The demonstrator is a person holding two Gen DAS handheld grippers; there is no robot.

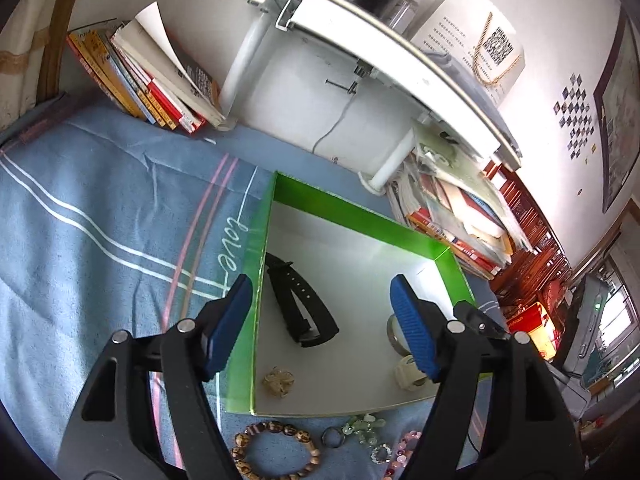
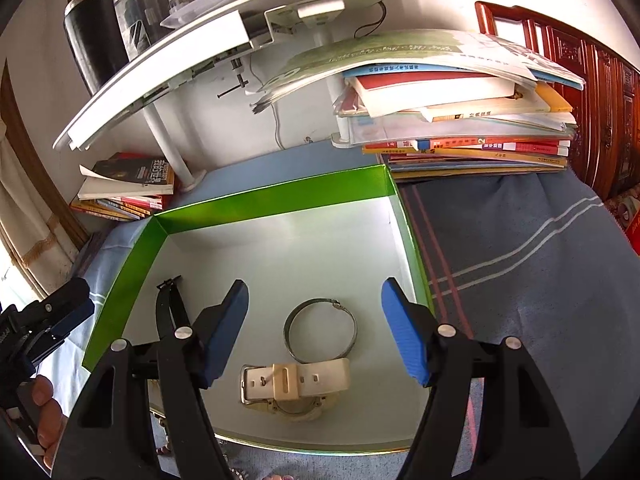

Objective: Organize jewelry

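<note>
Green-walled box (image 1: 352,212) held black watch (image 1: 298,304), bangle (image 2: 320,330), cream watch (image 2: 296,380). Near of it, outside, lay bead bracelet (image 1: 276,452), directly below left gripper (image 1: 320,320), the nearer one. Right gripper (image 2: 314,328) hung over bangle. Both gaped empty.

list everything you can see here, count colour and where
box: 1, green walls, pale floor, on the blue cloth
black watch: 1, in box, left side
cream watch: 1, in box, near front
metal bangle: 1, silver, in box, behind the cream watch
brooch: 1, pale gold, in box, front left
bead bracelet: 1, brown, on cloth in front of box
green bead piece: 1, on cloth
pink bracelet: 1, on cloth
book piles: 2, against the wall
left gripper: open, blue fingers
right gripper: open, blue fingers
</note>
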